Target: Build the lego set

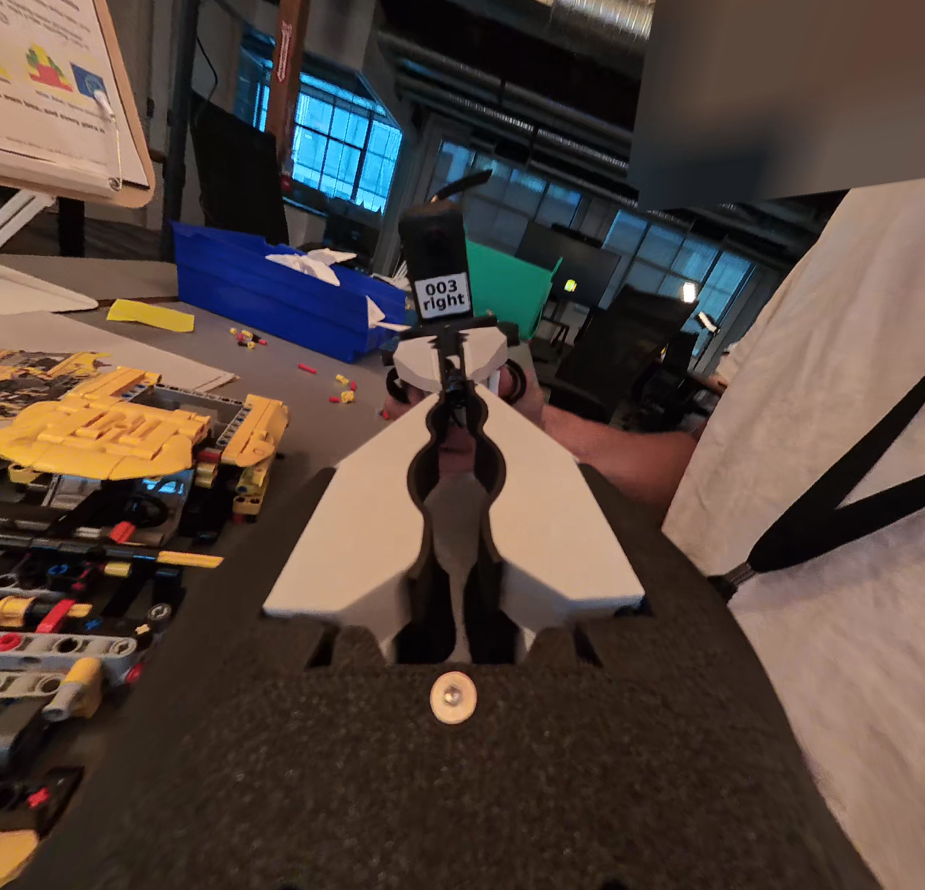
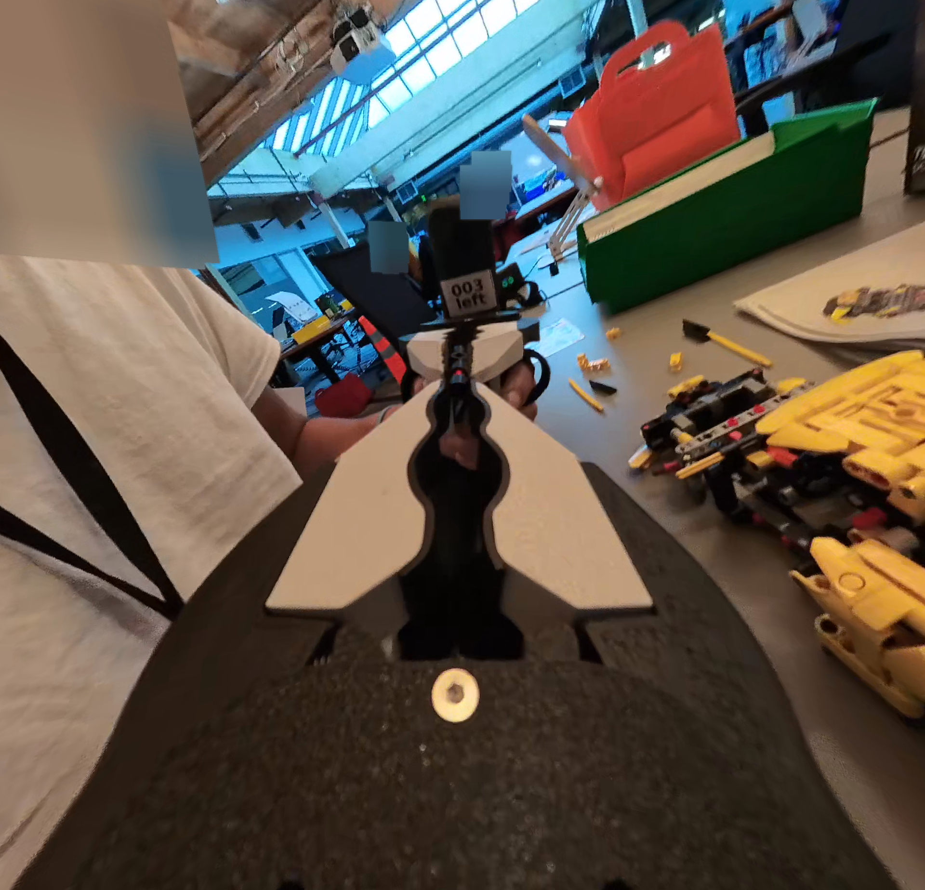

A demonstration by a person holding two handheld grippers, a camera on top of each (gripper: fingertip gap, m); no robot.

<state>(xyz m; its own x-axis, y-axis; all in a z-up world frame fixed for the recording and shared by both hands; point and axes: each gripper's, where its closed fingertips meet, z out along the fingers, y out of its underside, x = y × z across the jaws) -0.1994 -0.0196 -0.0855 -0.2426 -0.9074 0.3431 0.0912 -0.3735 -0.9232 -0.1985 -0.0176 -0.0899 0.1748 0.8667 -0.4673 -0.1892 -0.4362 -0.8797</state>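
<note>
I note both my left hand-held gripper (image 1: pixel 453 405) and right hand-held gripper (image 2: pixel 456 405) pinching one small dark lego piece (image 2: pixel 458 378) tip-to-tip above the counter (image 2: pixel 625 435), beside the yellow lego car (image 2: pixel 801 445); light, rigid, slippery: hold its ends.

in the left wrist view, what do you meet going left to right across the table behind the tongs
yellow lego car → yellow paper scrap → blue bin → right tongs → green bin → person's white shirt

Yellow-and-black lego car (image 1: pixel 125 445), blue bin (image 1: pixel 280 290), green bin (image 2: pixel 726 215), orange bag (image 2: pixel 660 110)
</note>
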